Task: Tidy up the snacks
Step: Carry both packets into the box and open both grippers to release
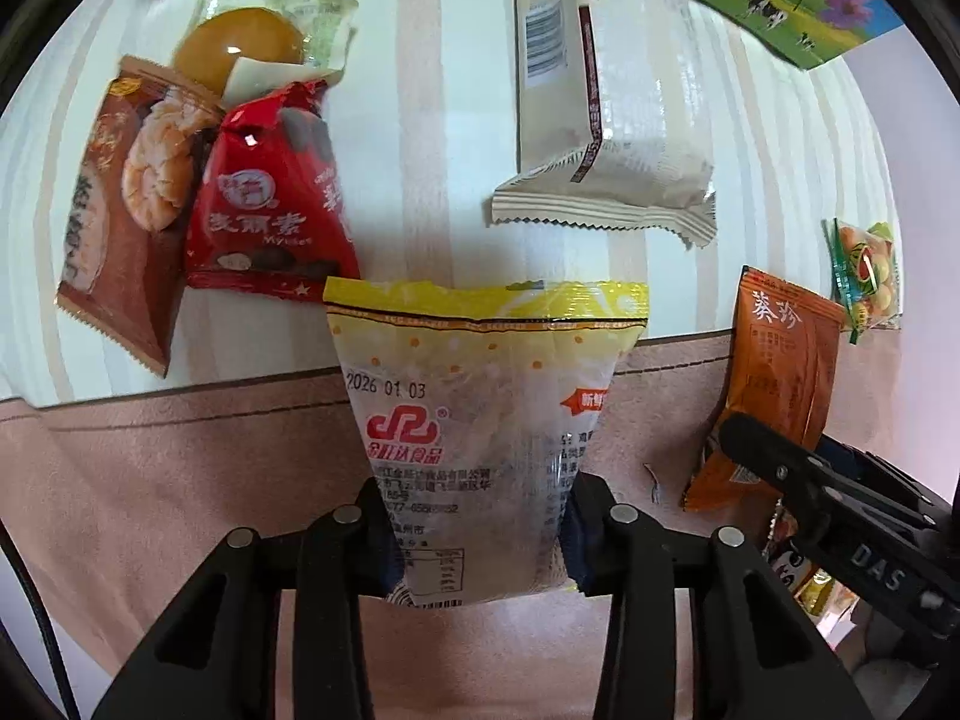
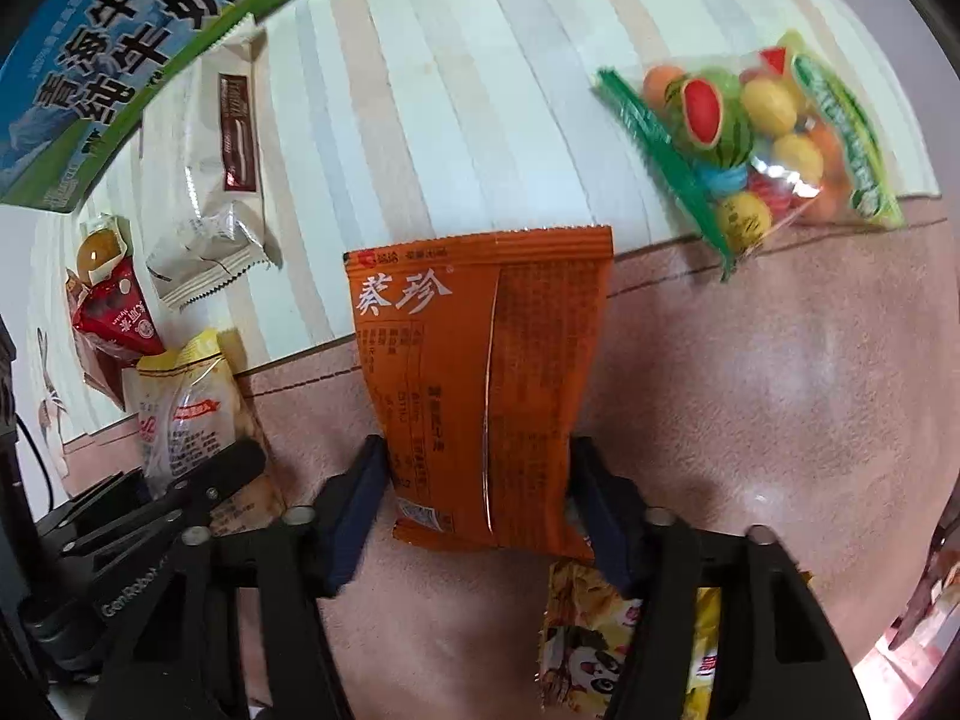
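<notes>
Pink suede-like mat (image 1: pixel 180 480) covers the near part of the bench, meeting a striped cream cloth (image 1: pixel 420 120) that runs toward the far edge. The left hand-held gripper (image 1: pixel 480 540) is clenched on a translucent yellow-topped snack packet (image 1: pixel 480 408), its pads pressing both sides of the packet's lower half, the yellow seal lying across the line where mat and cloth meet. The right hand-held gripper (image 2: pixel 480 498) brackets an orange snack packet (image 2: pixel 480 384) lying on the mat; its blue-padded fingers (image 2: pixel 354 504) sit at the packet's two sides, the left pad showing a thin gap, so a firm grasp cannot be confirmed. No earlier view is available to compare.

On the cloth beyond the left gripper lie a red packet (image 1: pixel 270 198) overlapping a brown biscuit packet (image 1: pixel 120 216), with a clear-wrapped yellow cake (image 1: pixel 240 42) just behind them. A cream-white wrapped bar (image 1: pixel 594 108) rests farther along the cloth, near a green-and-blue milk carton (image 2: pixel 90 60) at the far edge. A clear bag of fruit-shaped sweets (image 2: pixel 762 144) sits at the cloth's edge toward the right side. A panda-printed yellow packet (image 2: pixel 588 648) lies on the mat beneath the right gripper's frame.
</notes>
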The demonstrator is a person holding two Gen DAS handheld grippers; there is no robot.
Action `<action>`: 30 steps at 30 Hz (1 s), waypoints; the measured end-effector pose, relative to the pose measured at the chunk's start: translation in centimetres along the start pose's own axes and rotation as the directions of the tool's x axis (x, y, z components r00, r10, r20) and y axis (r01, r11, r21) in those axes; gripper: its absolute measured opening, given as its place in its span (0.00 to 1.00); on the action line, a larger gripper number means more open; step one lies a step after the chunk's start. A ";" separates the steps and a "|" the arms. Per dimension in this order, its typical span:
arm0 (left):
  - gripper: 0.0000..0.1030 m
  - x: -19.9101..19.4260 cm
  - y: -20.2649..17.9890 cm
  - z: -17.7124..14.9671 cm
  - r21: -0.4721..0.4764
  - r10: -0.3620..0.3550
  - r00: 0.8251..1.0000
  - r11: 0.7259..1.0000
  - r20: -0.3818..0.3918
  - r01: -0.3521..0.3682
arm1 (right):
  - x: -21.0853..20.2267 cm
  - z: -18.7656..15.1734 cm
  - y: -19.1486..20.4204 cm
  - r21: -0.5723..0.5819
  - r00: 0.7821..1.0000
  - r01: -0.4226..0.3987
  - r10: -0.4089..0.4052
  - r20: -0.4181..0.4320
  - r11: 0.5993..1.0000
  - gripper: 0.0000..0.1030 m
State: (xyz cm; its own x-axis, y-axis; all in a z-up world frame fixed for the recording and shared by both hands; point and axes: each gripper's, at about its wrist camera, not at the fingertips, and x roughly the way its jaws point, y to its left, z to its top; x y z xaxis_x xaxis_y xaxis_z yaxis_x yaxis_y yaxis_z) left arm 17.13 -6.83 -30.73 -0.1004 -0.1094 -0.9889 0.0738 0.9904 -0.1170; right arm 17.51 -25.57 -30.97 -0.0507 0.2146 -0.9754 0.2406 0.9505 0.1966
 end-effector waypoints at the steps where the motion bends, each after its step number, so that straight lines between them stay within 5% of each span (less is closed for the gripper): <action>1: 0.34 -0.2 -0.2 -0.2 -0.012 -0.012 1.000 1.000 0.001 0.012 | -0.7 -2.0 -0.8 -0.005 1.000 -0.004 0.004 0.006 1.000 0.52; 9: 0.34 -6.1 -0.6 -1.0 -0.040 -0.150 0.986 0.987 0.071 0.153 | -6.1 -3.0 0.0 -0.030 0.992 -0.113 0.115 0.054 0.993 0.48; 17: 0.34 -17.6 -1.5 4.4 -0.003 -0.249 0.928 0.966 0.276 0.260 | -16.0 -0.5 3.8 -0.126 0.944 -0.251 0.272 0.190 0.960 0.48; 24: 0.34 -22.6 -0.2 12.8 0.013 -0.188 0.912 0.980 0.365 0.197 | -22.7 6.4 5.9 -0.208 0.888 -0.276 0.332 0.318 0.938 0.48; 30: 0.34 -23.2 3.0 20.7 -0.027 -0.072 0.938 0.996 0.338 0.087 | -22.5 14.6 9.1 -0.207 0.897 -0.223 0.284 0.339 0.953 0.48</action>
State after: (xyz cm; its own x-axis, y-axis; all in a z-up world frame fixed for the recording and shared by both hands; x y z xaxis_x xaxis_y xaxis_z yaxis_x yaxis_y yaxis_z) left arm 40.19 -3.08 -10.00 0.2360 -0.2031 -0.9503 0.0377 0.9791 -0.1999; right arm 34.96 -25.05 -8.65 0.3515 0.3860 -0.8529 0.0398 0.9041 0.4255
